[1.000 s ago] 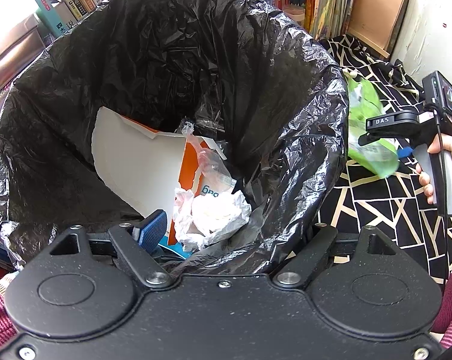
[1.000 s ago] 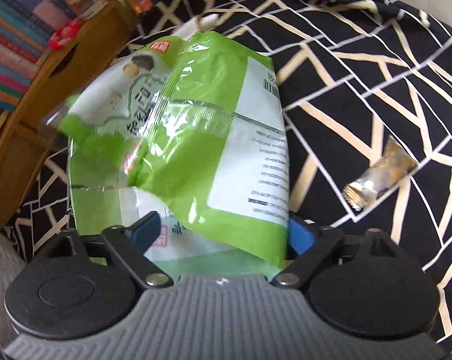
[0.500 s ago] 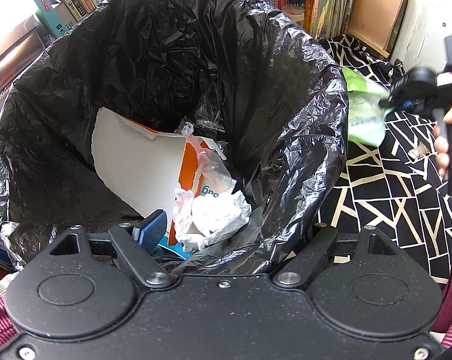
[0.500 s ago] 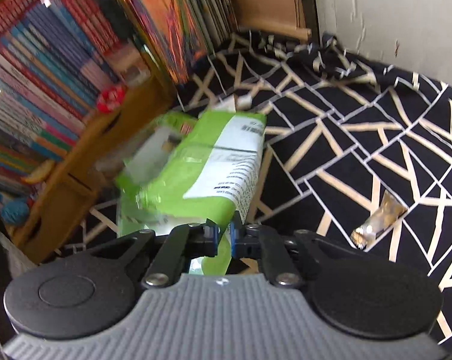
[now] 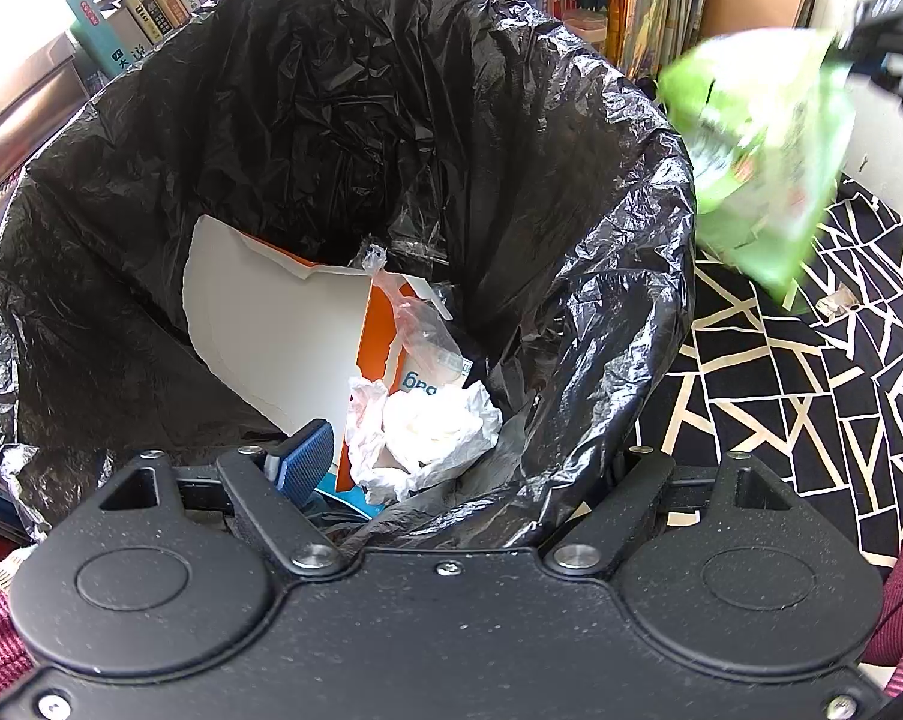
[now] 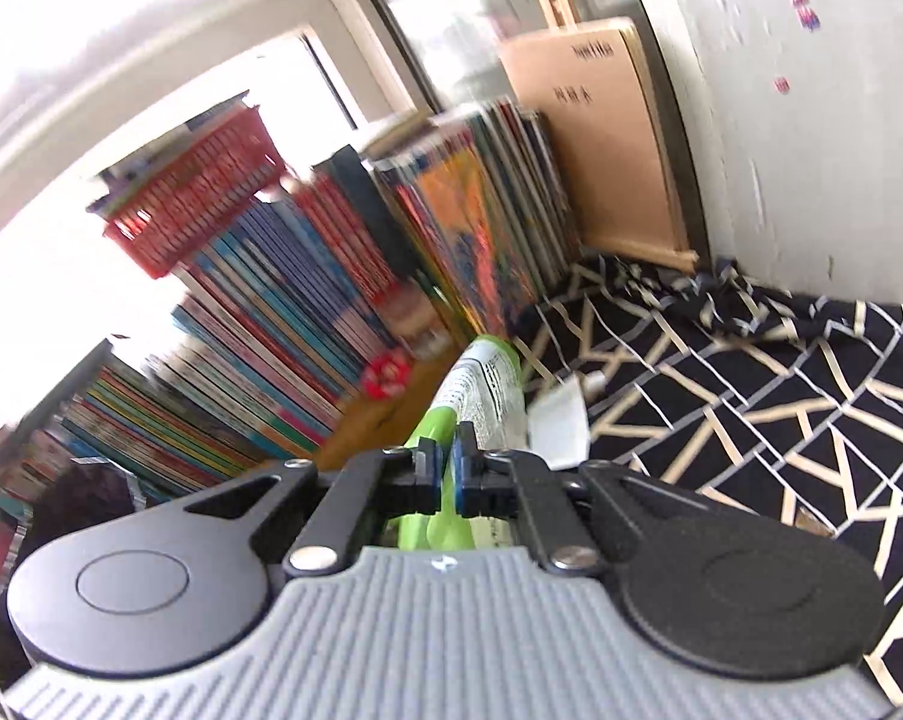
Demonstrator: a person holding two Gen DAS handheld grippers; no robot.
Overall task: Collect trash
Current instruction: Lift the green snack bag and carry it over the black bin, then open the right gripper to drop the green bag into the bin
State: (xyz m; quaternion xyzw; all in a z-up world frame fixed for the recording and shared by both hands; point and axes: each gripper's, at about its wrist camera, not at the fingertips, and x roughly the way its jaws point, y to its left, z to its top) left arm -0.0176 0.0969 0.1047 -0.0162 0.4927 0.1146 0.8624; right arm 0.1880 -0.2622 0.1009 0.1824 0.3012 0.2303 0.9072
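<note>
Hanging, blurred, green wrapper [image 5: 757, 180] apparently lengthwise downward.

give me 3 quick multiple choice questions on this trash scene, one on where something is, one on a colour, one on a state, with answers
1. Where is the crumpled white tissue?
A. inside the black bin bag
B. on the patterned cloth
C. on the books

2. What colour is the snack wrapper in the right gripper?
A. red
B. green
C. blue

3. How do the right gripper's jaws stand?
A. wide open, empty
B. shut on the wrapper
C. shut on nothing

Answers: A, it lies among trash in the bag. B, the wrapper is bright green. B, both pads pinch the wrapper.
</note>
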